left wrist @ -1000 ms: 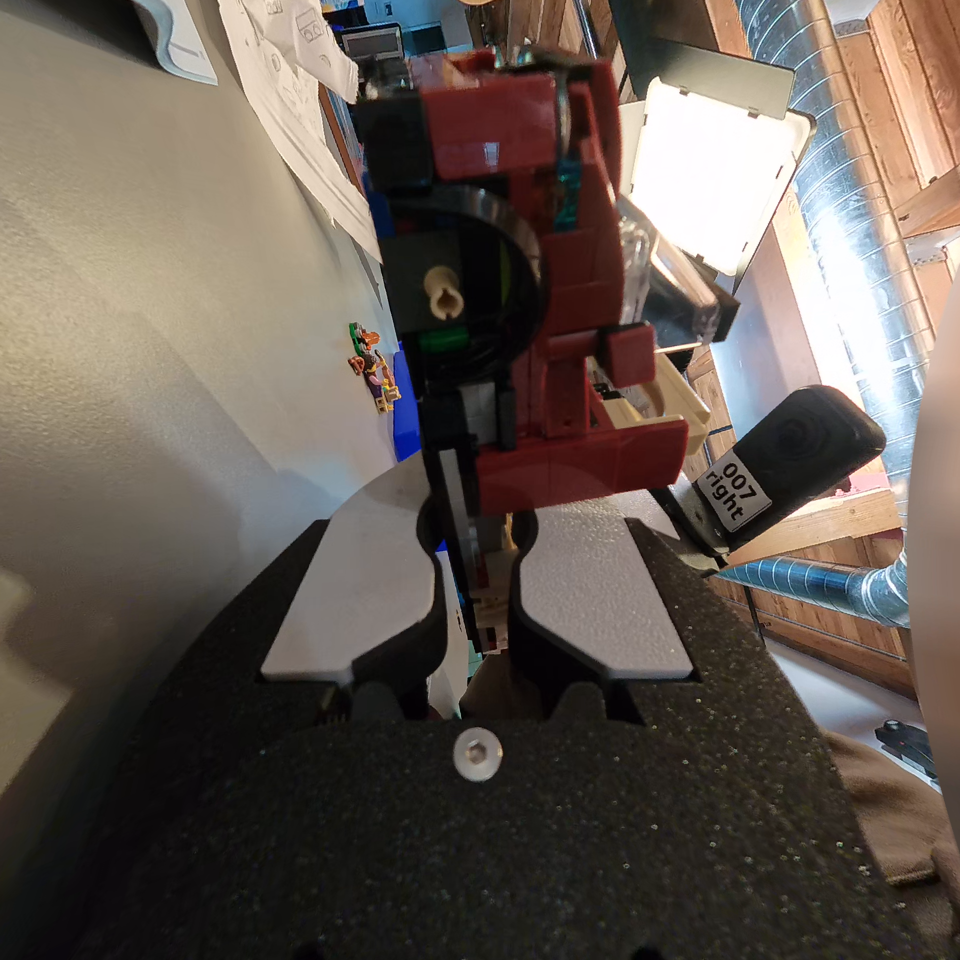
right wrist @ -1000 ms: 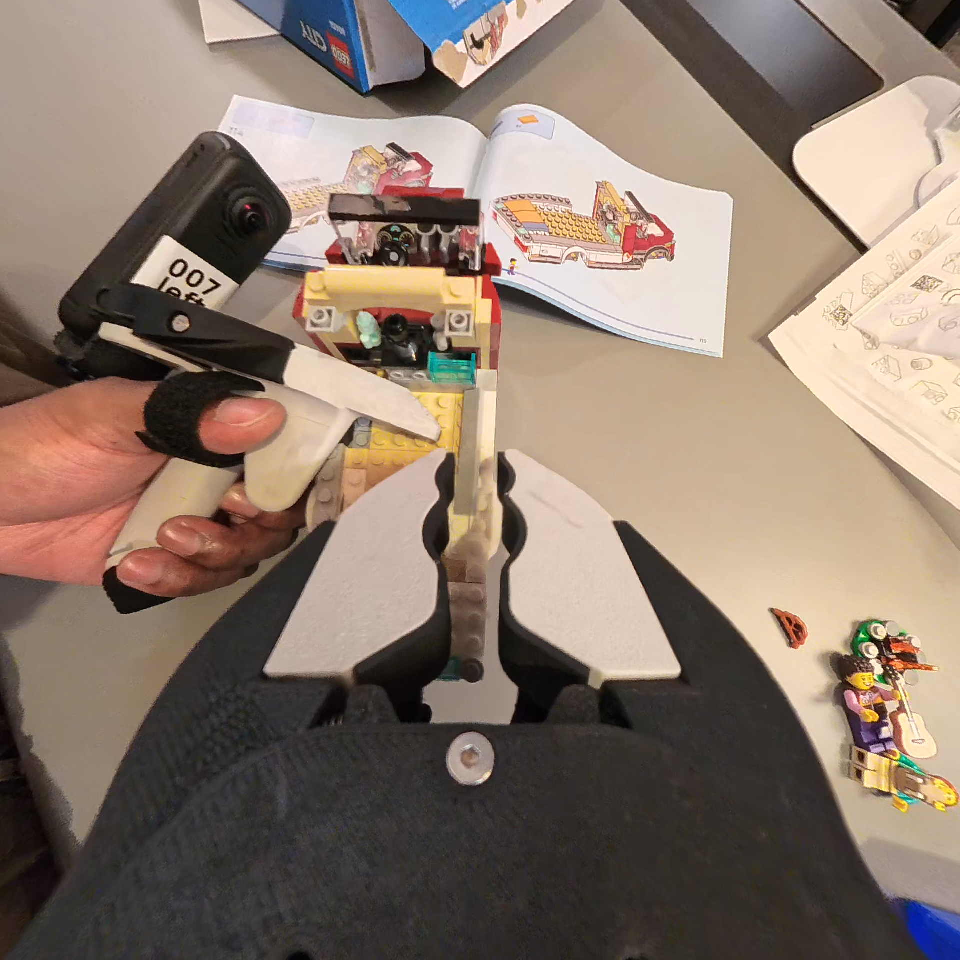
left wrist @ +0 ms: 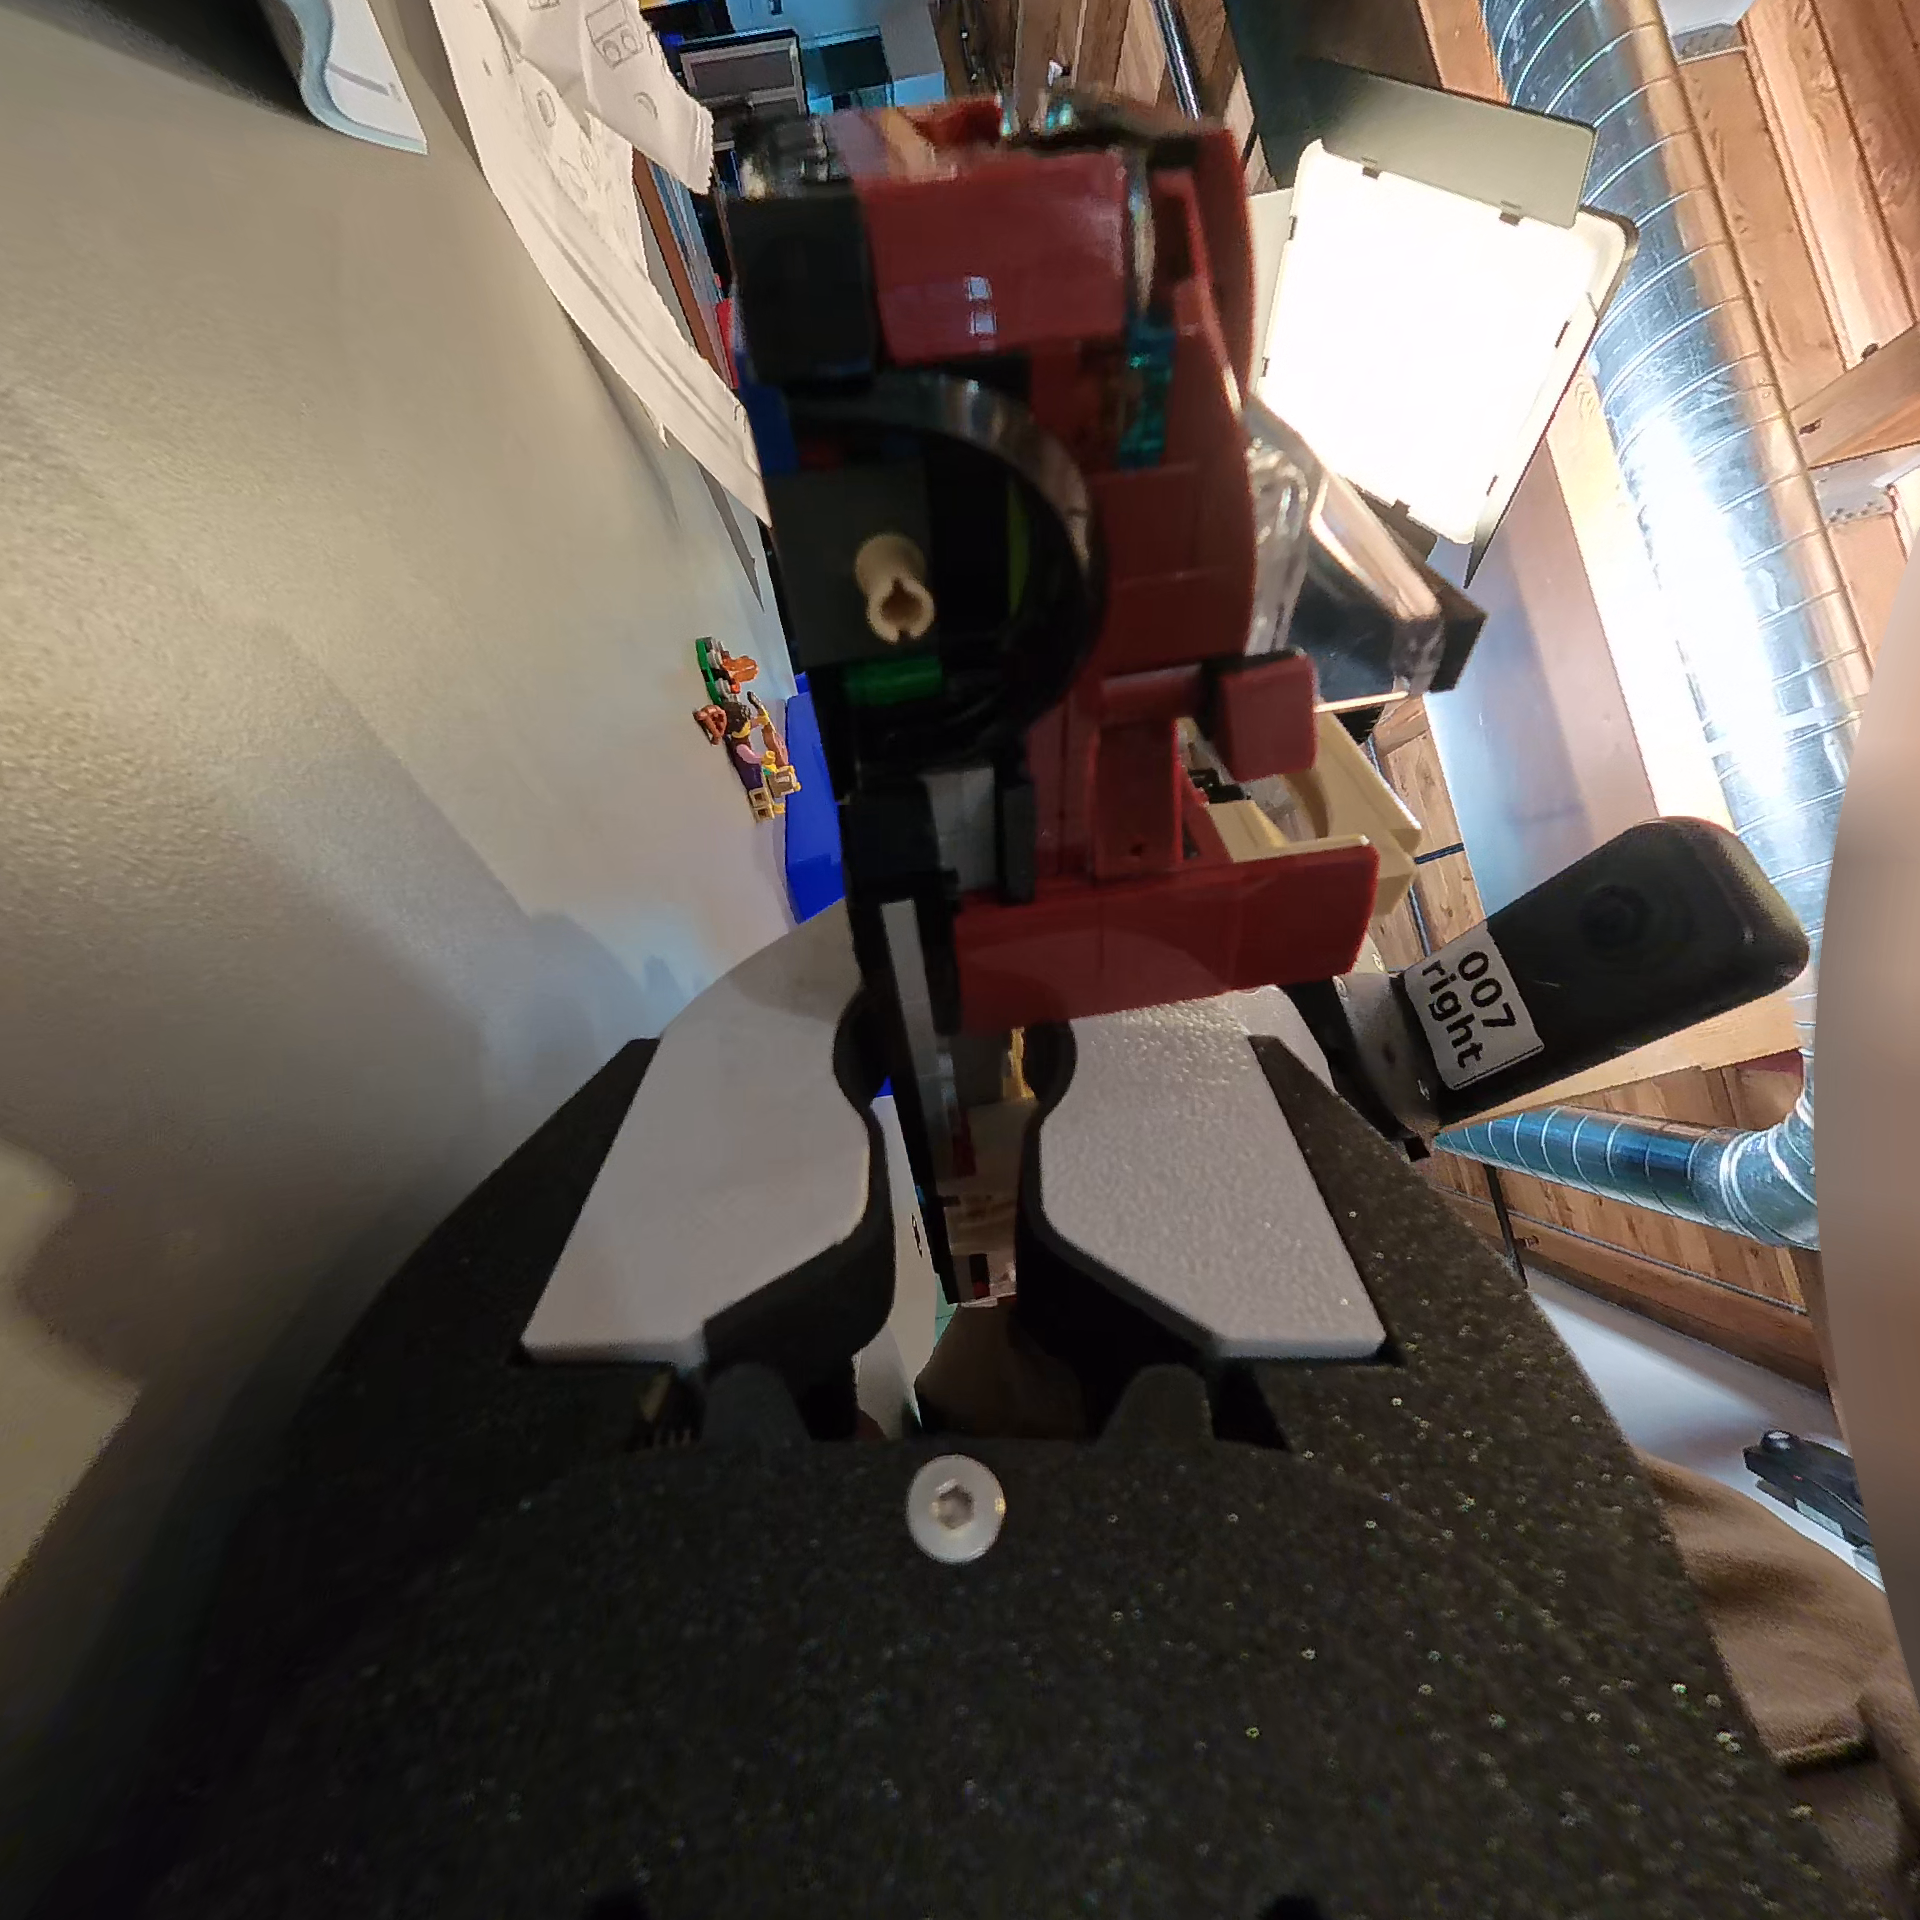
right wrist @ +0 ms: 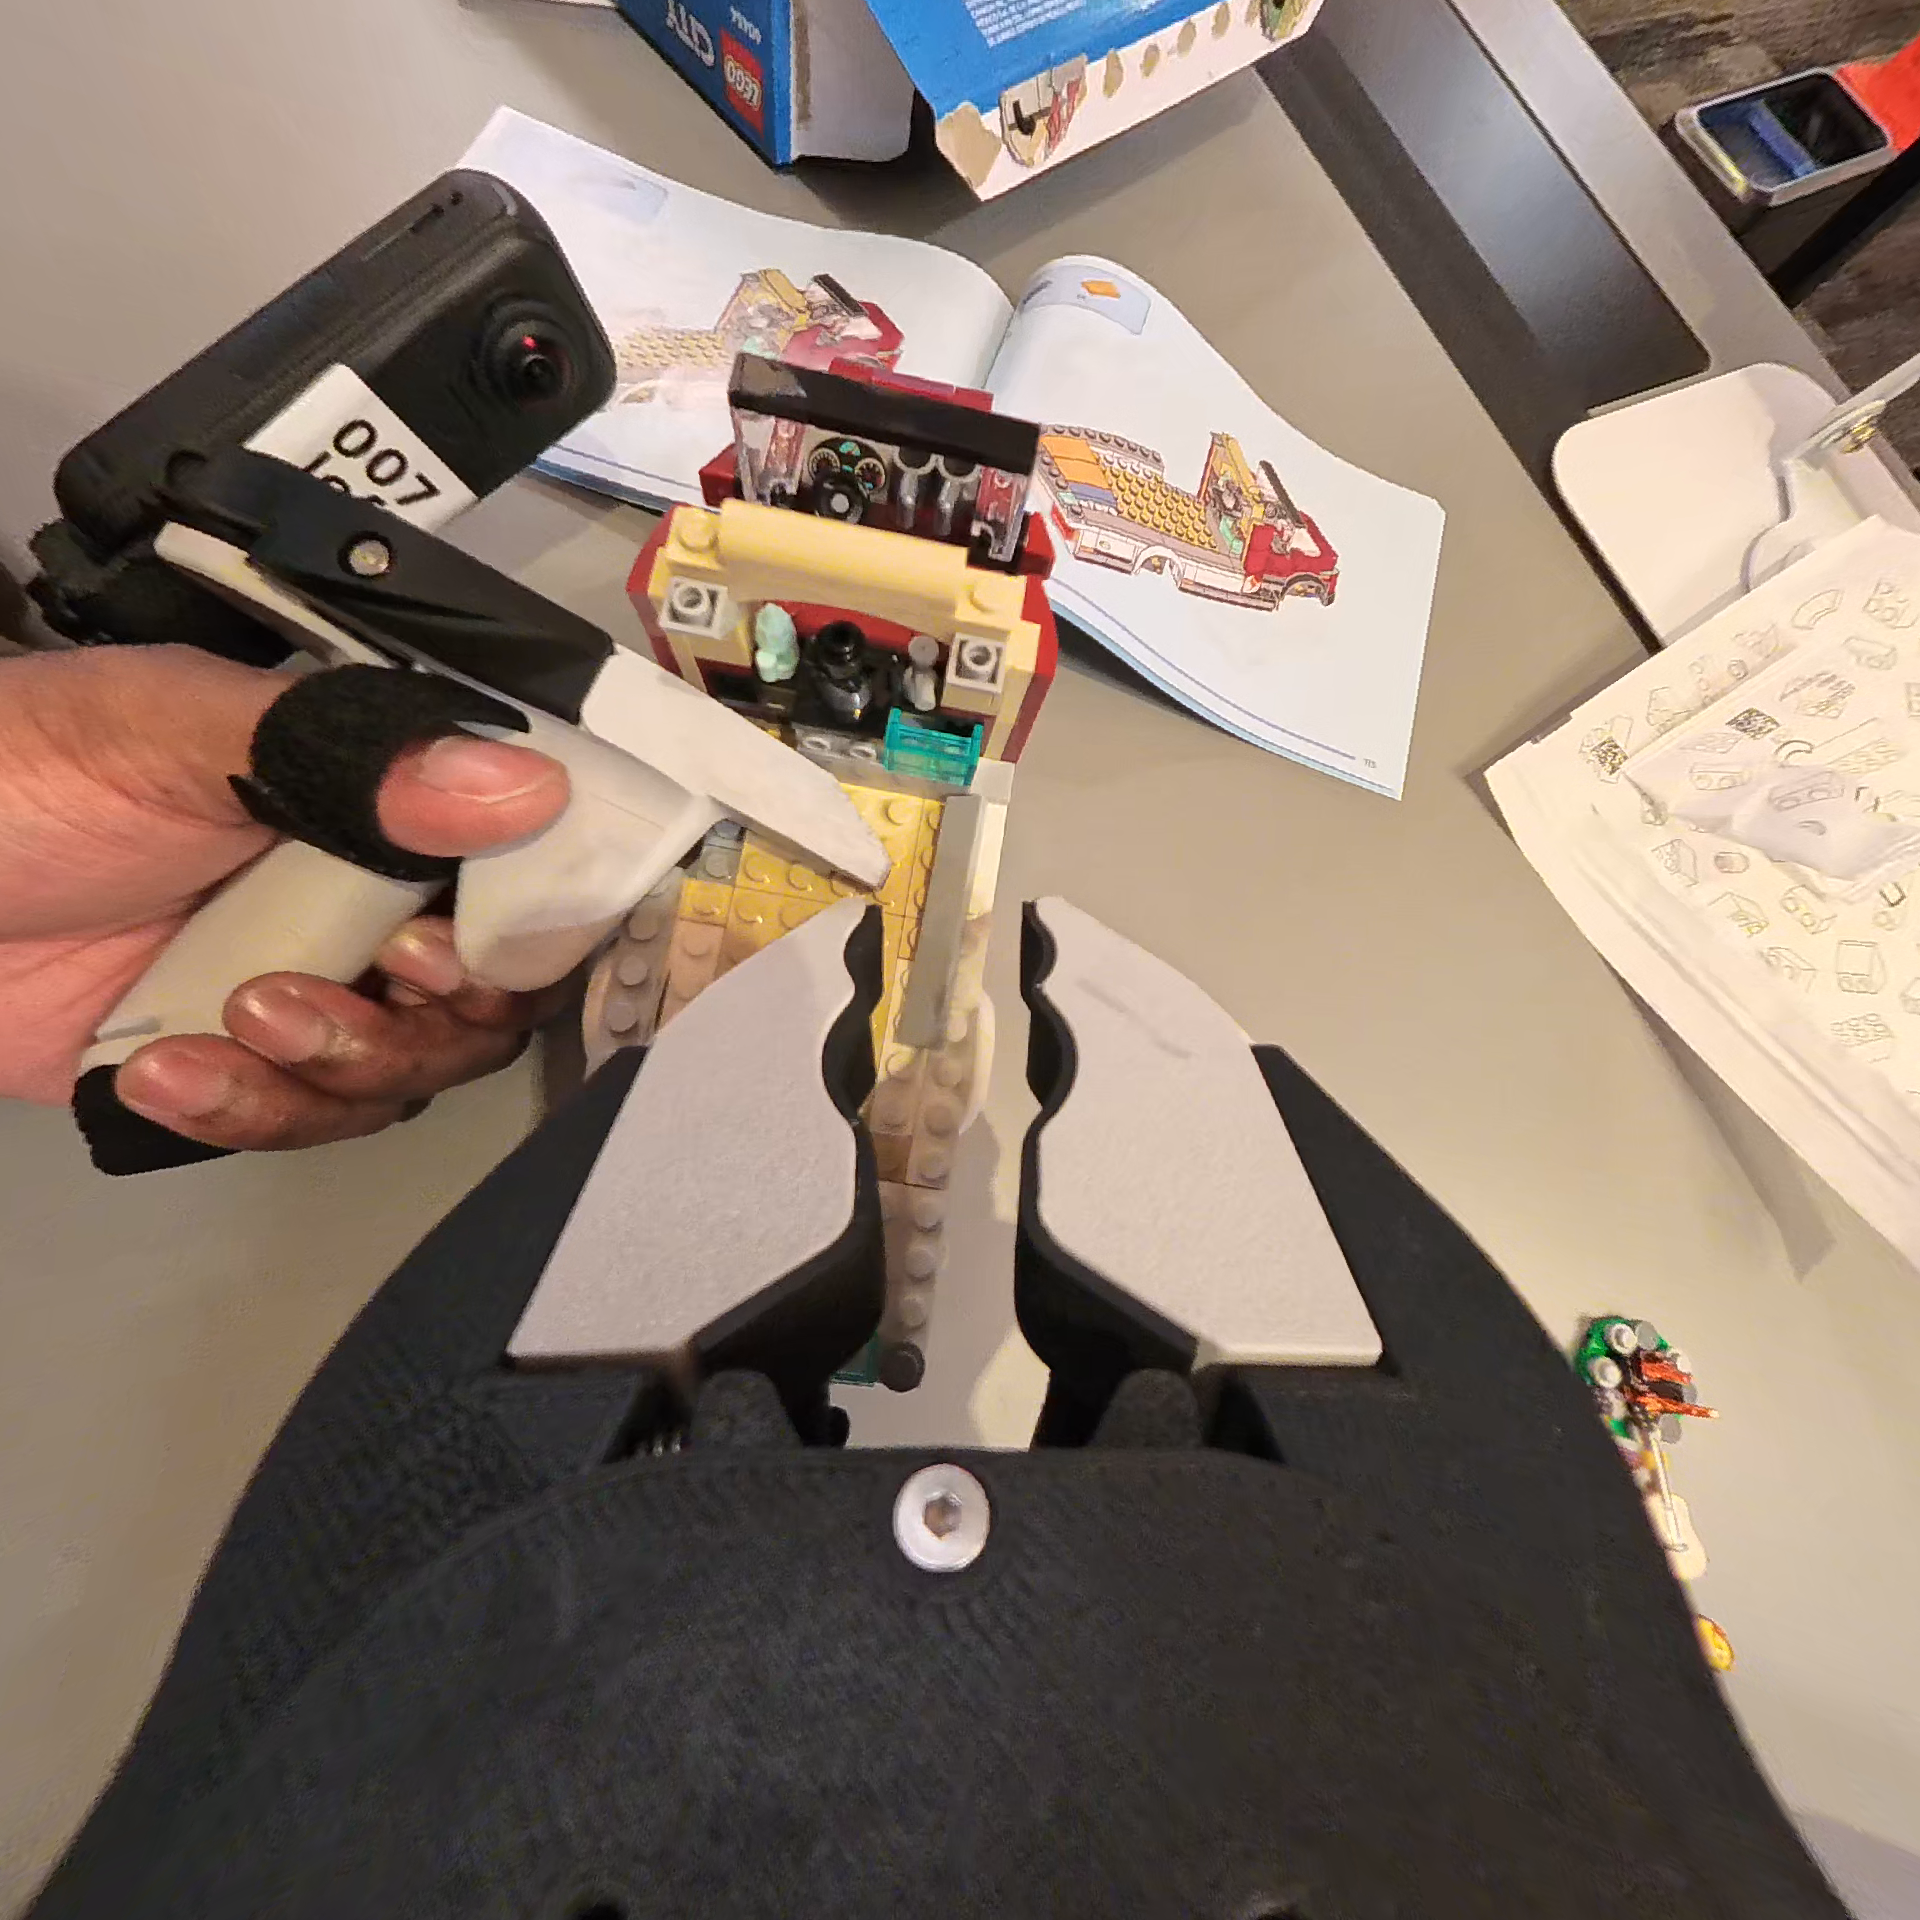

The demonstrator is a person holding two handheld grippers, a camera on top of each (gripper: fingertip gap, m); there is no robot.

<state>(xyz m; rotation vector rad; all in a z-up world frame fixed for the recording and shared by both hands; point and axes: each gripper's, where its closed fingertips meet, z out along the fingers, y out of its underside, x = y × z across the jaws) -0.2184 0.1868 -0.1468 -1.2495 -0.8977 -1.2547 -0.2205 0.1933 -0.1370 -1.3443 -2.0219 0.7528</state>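
The brick truck (right wrist: 862, 727), light, rigid but liable to shed snap-fit parts, hangs above the bench (right wrist: 1299, 935), left fingers (left wrist: 769, 1153) clamped on its chassis edge, right fingers (right wrist: 1164, 1091) released astride its side wall, a sound grip point.

Each wrist camera looks close along its own tongs — left rolled sideways beside the worktop (left wrist: 260, 727), right angled down — both sharing the brick truck (right wrist: 862, 665).

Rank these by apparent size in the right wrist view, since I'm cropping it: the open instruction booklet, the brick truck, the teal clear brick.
1. Open instruction booklet, though it lies farther away.
2. Brick truck, nearer the camera.
3. Teal clear brick.
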